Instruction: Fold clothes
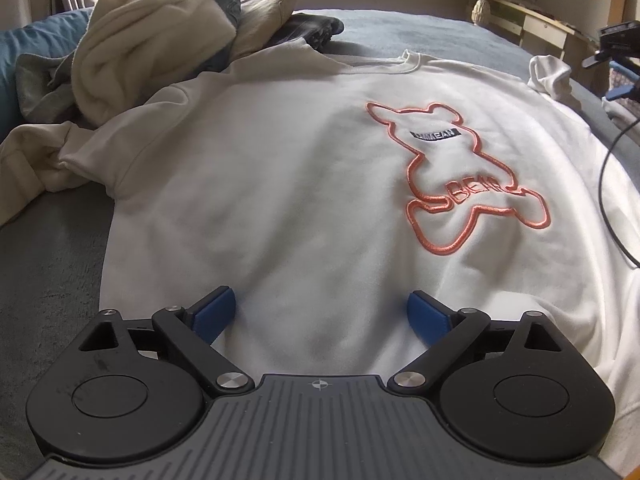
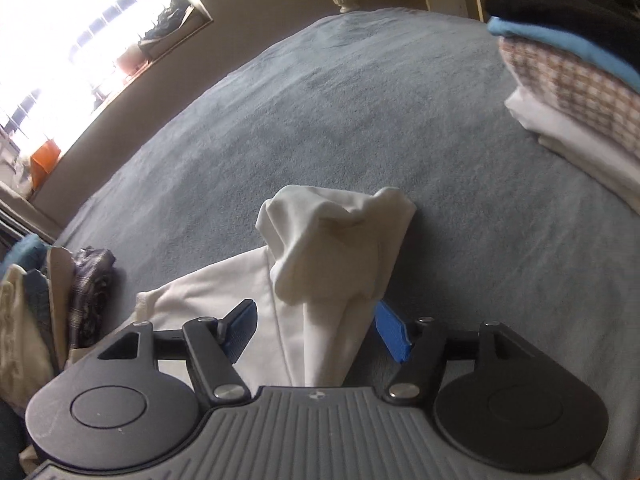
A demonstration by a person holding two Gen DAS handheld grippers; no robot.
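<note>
- Where the left wrist view looks across the blue-grey bed cover (image 1: 52,264), a white sweatshirt with an orange embroidered bear outline (image 1: 280,184) lies spread flat on it, chest up, collar at the far end.
- The left gripper (image 1: 322,312) hangs over the lower front of that sweatshirt with its blue-padded fingers (image 1: 216,314) spread wide and nothing between them.
- Only this view shows the loose heap of cream and dark unfolded clothes (image 1: 160,36) at the far left, touching the sweatshirt's shoulder, and a thin black cable (image 1: 612,184) crossing the garment's right edge.
- The right wrist view instead shows the bunched white sleeve (image 2: 336,248) of the sweatshirt, its crumpled end raised off the bed cover (image 2: 360,100).
- The right gripper (image 2: 316,328) is also wide open; the sleeve passes between its fingers, but whether they touch the cloth cannot be told.
- Only here appears a neat stack of folded garments, black, blue, checked and white (image 2: 576,92), at the right edge.
</note>
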